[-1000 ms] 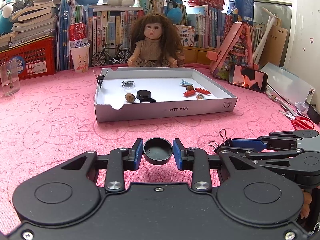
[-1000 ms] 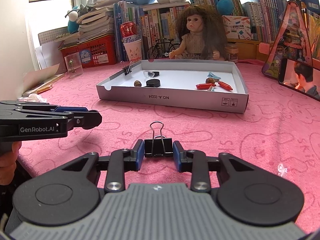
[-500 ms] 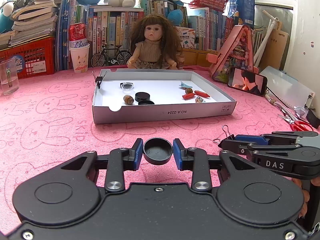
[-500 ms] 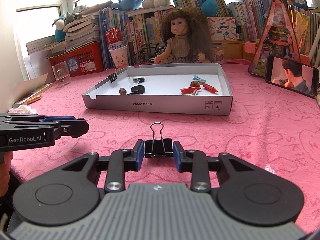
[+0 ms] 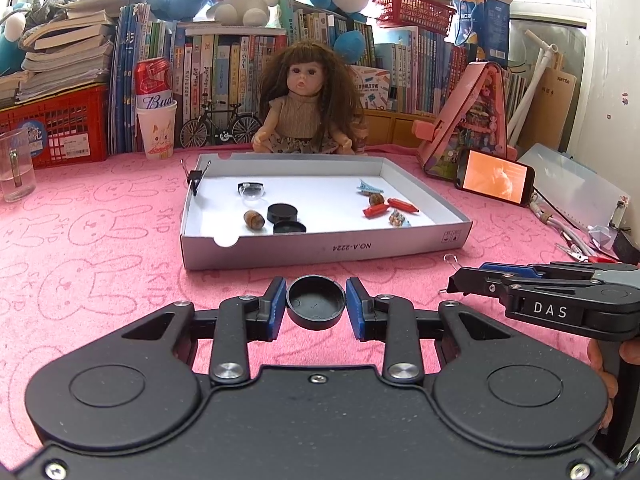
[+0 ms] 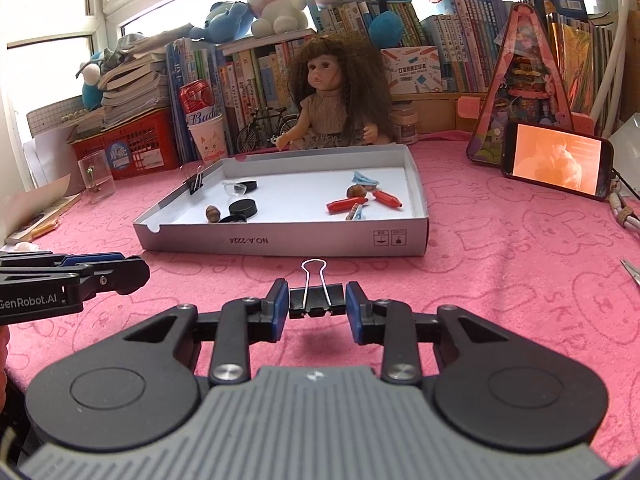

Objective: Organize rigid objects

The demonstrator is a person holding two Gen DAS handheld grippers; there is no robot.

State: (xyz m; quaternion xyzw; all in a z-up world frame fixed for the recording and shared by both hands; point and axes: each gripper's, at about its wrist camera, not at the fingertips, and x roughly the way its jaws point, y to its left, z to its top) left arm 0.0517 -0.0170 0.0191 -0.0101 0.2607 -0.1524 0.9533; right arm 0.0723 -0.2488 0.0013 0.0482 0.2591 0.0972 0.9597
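Observation:
My left gripper (image 5: pixel 316 303) is shut on a round black cap (image 5: pixel 316 300), held above the pink cloth in front of the white cardboard tray (image 5: pixel 324 250). My right gripper (image 6: pixel 316 306) is shut on a black binder clip (image 6: pixel 317 298), also in front of the tray (image 6: pixel 280 240). The tray holds two black caps (image 5: pixel 282 213), a brown nut (image 5: pixel 253 220), a clear lens (image 5: pixel 250 190), red pieces (image 5: pixel 402 205) and a blue clip (image 5: pixel 369 188). Another binder clip (image 5: pixel 196 178) grips the tray's left wall.
A doll (image 5: pixel 306 108) sits behind the tray, before a wall of books. A phone (image 5: pixel 494 176) leans at the right, scissors (image 5: pixel 580 254) beside it. A glass (image 5: pixel 14 170), a red crate (image 5: pixel 56 132) and a paper cup (image 5: pixel 157 130) stand at the left.
Both grippers have lifted and moved toward the tray with their objects still held. The phone screen now shows orange.

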